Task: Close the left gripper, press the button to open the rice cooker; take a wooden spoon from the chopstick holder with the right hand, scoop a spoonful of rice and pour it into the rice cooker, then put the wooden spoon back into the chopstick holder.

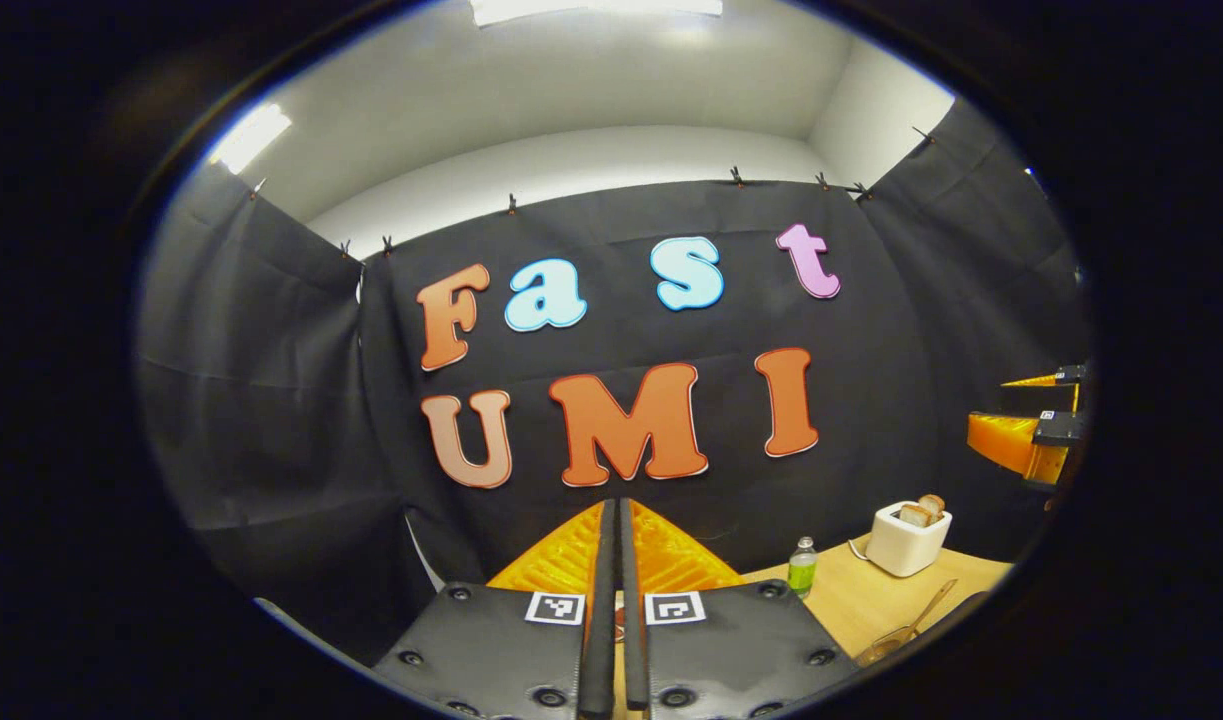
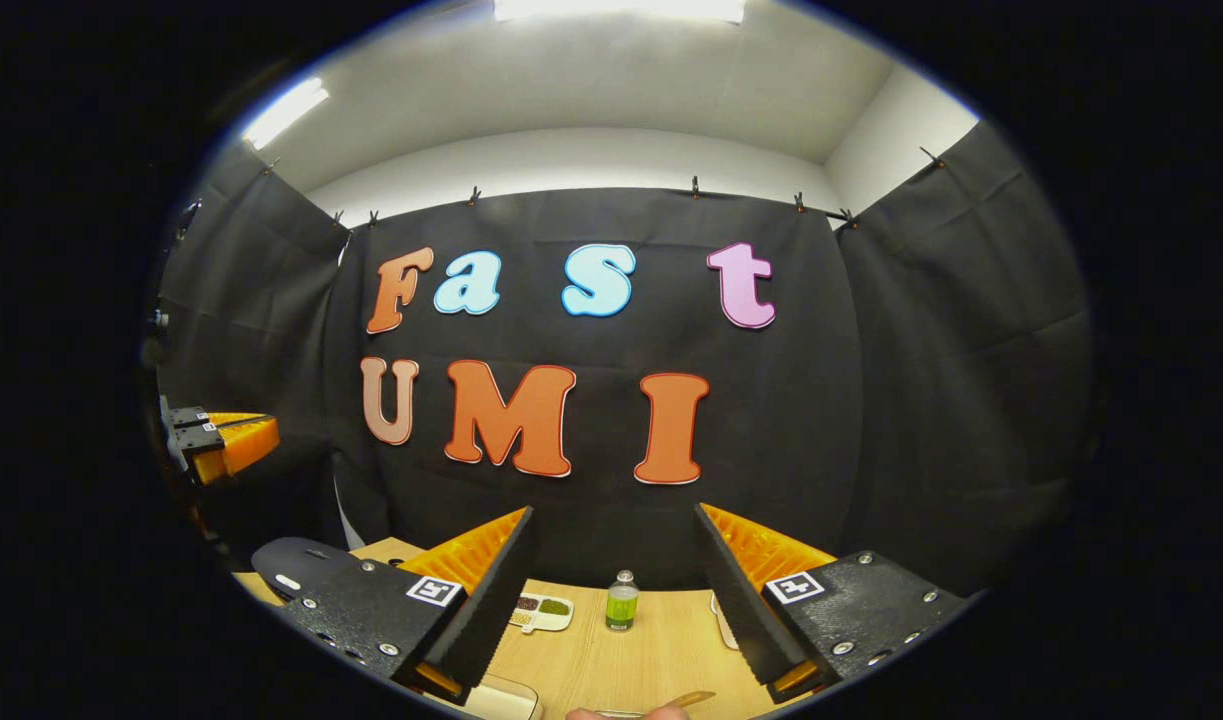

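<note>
**Left gripper view: jaws shut, ready to push**

Left gripper view shows the left gripper [image 1: 616, 600] held up high with its 2 fingers pressed together and nothing between them. The right gripper [image 2: 611, 590] has its jaws wide apart and holds nothing.

The dark rounded shape [image 2: 296, 562] at the near left of the wooden table [image 2: 661, 640] may be the rice cooker. I cannot be sure. I cannot pick out the chopstick holder.

A wooden spoon [image 1: 926, 605] lies flat on the table, near a toaster [image 1: 908, 537] and a green bottle [image 2: 622, 602]. The spoon looks light, hard and smooth, so it could slip. I think the best place to grab it is the middle of the handle.
</note>
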`<state>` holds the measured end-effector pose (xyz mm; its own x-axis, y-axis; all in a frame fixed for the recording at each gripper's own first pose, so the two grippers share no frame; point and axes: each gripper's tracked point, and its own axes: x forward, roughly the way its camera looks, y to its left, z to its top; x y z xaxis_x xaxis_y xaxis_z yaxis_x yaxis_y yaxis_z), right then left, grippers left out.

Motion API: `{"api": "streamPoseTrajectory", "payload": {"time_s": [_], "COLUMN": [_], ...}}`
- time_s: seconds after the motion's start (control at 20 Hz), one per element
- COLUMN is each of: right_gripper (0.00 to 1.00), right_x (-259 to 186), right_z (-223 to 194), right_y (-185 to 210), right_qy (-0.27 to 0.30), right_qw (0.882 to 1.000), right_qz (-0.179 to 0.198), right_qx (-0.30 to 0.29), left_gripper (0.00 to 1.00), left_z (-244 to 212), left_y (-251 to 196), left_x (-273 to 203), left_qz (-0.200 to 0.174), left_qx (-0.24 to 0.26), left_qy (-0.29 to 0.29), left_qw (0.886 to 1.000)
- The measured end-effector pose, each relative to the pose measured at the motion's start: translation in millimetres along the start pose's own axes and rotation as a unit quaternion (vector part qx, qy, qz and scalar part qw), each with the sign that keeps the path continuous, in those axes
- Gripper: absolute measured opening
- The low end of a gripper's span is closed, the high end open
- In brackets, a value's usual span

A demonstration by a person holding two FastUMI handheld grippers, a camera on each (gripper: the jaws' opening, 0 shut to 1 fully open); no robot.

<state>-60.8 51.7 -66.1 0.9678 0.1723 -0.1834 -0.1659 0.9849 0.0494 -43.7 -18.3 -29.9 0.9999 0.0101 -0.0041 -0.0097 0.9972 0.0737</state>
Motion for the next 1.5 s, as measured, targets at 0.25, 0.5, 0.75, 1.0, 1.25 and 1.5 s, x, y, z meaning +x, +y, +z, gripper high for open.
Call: {"api": "streamPoseTrajectory", "payload": {"time_s": [0.25, 0.5, 0.75, 1.0, 1.25, 1.5], "right_gripper": [0.97, 0.95, 0.95, 0.95, 0.95, 0.95], "right_x": [-1.0, -1.4, -3.2, -0.3, -0.6, 1.7], "right_z": [-10.7, -29.3, -46.1, -56.4, -73.9, -90.9], "right_y": [-5.2, -13.0, -14.9, -10.3, -10.8, -18.0], "right_qy": [0.011, 0.033, 0.052, 0.061, 0.083, 0.102], "right_qw": [1.0, 0.999, 0.999, 0.998, 0.996, 0.995], "right_qz": [-0.004, -0.009, -0.006, 0.003, 0.004, -0.003], "right_qx": [0.004, 0.008, 0.004, -0.003, 0.019, 0.022], "left_gripper": [0.12, 0.06, 0.06, 0.02, 0.06, 0.06], "left_z": [-52.3, -135.2, -195.7, -233.5, -274.5, -296.2], "left_y": [24.5, 46.8, 61.8, 75.3, 87.7, 96.7], "left_x": [18.8, 17.4, -8.0, -23.1, -43.0, -55.4], "left_qz": [0.008, 0.002, 0.005, 0.015, 0.031, 0.044], "left_qx": [-0.053, -0.087, -0.102, -0.129, -0.157, -0.171], "left_qy": [0.116, 0.296, 0.423, 0.503, 0.572, 0.609], "left_qw": [0.992, 0.951, 0.9, 0.855, 0.804, 0.773]}}
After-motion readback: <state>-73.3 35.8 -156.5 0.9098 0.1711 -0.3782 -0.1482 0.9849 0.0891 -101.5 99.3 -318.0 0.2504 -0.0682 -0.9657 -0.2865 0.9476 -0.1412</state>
